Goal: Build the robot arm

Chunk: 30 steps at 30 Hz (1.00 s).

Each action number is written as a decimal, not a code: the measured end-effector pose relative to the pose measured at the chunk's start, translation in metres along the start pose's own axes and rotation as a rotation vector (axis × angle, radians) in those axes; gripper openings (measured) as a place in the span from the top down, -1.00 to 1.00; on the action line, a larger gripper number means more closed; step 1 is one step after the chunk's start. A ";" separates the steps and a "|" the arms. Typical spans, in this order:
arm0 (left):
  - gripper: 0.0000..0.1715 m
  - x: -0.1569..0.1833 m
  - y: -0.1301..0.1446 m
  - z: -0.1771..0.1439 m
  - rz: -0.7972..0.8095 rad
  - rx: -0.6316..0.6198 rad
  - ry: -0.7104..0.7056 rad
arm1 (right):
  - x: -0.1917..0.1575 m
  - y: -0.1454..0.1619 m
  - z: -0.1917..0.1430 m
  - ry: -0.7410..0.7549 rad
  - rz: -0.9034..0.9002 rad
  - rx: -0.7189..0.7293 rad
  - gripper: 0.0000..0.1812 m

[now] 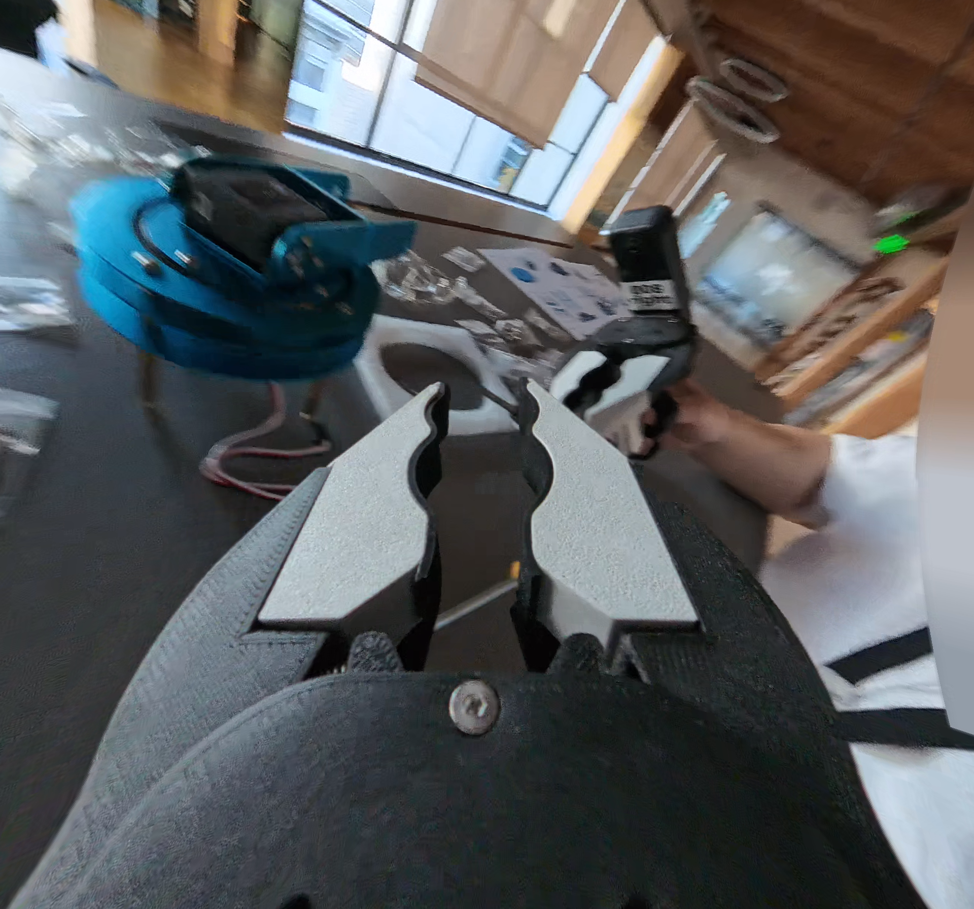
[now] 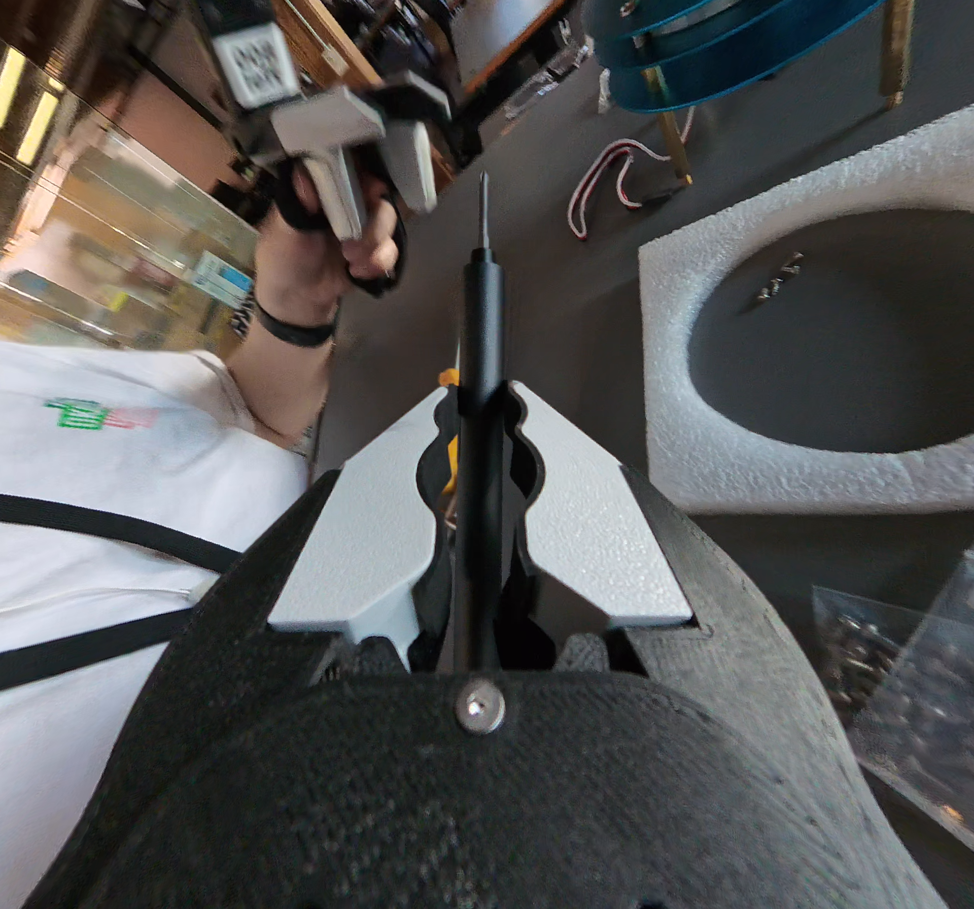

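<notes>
Screwdriver (image 2: 480, 409) clamped between right gripper (image 2: 482, 393) fingers, tip forward, above dark table (image 2: 553, 303).
Left gripper (image 1: 485, 398) is held empty, fingers apart; blue disc assembly (image 1: 221, 272) and white foam ring (image 2: 738, 277) are nearby, untouched.

**Two wrist cameras, tilted, facing each other across the tabletop**

Each camera sits just behind its own claw and looks forward along the fingers, close above the dark tabletop (image 1: 79, 488). Both views are strongly tilted. The left wrist view faces toward the windows, with the right claw (image 1: 601, 388) farther off. The right wrist view faces back toward the person, with the left claw (image 2: 390, 208) farther off. Both share the blue round-plated assembly (image 1: 221, 293) (image 2: 738, 29), the white foam block (image 1: 421, 335) (image 2: 680, 356) and the red-white cable (image 1: 247, 456) (image 2: 601, 187).
</notes>
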<state>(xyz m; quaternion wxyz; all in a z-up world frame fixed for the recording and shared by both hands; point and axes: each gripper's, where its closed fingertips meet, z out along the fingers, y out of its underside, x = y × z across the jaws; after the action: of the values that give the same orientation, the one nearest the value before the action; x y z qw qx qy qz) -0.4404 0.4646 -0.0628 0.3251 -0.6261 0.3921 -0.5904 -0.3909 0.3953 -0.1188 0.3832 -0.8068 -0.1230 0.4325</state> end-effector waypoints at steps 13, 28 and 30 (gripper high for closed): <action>0.51 0.071 0.042 0.027 -0.184 -0.056 0.207 | -0.044 -0.049 0.002 -0.395 0.298 0.273 0.83; 0.53 0.075 0.054 0.046 -0.321 -0.010 0.252 | -0.053 -0.070 0.017 -0.407 0.410 0.452 0.83; 0.57 0.070 0.051 0.046 -0.319 0.003 0.239 | -0.049 -0.070 0.019 -0.418 0.460 0.460 0.83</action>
<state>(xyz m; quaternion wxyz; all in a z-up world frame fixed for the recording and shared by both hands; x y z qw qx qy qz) -0.4002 0.3758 -0.0778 0.1794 -0.6054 0.3227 -0.7051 -0.4257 0.4265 -0.0451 0.4138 -0.6007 0.0859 0.6787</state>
